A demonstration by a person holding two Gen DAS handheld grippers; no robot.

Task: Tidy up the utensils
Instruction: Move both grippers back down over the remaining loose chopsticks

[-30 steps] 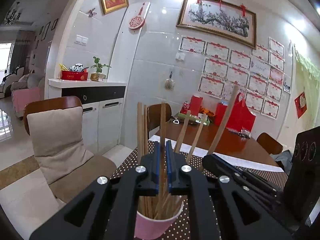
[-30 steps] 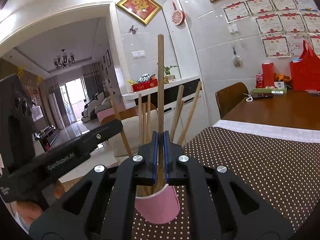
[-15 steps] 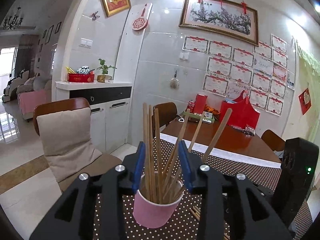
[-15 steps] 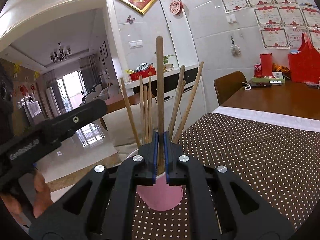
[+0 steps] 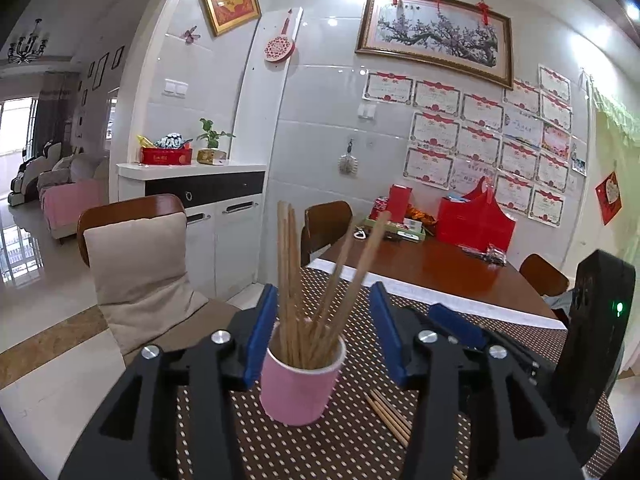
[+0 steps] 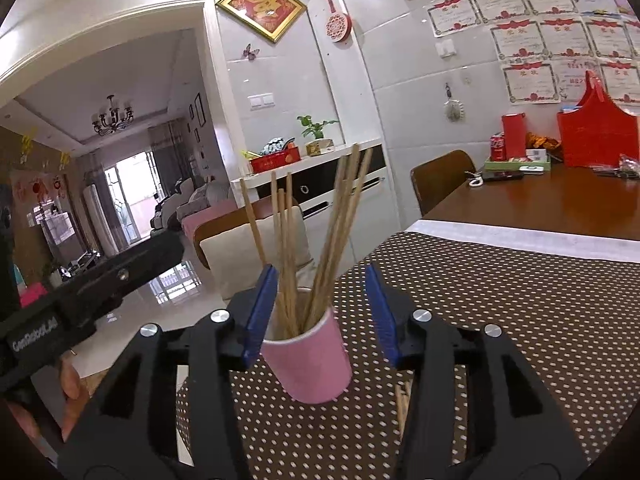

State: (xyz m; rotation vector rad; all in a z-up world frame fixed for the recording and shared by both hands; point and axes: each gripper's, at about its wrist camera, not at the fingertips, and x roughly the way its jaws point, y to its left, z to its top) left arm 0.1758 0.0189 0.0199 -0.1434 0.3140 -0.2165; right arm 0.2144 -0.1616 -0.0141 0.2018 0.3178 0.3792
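On the dotted worktop (image 5: 500, 332), near its edge: pink cup (image 5: 300, 384) upright, bundle of chopsticks (image 5: 308, 304) standing in it, fanned out and leaning. Beside the cup, flat on the cloth: a few loose chopsticks (image 5: 390, 414), not yet gathered.

Left claw (image 5: 324, 336) opening, blue pads either side of the cup's rim, gripping nothing. Right claw (image 6: 322, 312) likewise opening, pads clear of the sticks that rise between them, nothing clenched.

Probably the release-and-retreat step. To do it well: let both claws spread fully before backing off; draw straight back along the fingers rather than sideways, so no pad catches a leaning stick or nudges the light cup toward the edge. Then down to the loose sticks, taken near mid-length, level, one or two at a time.
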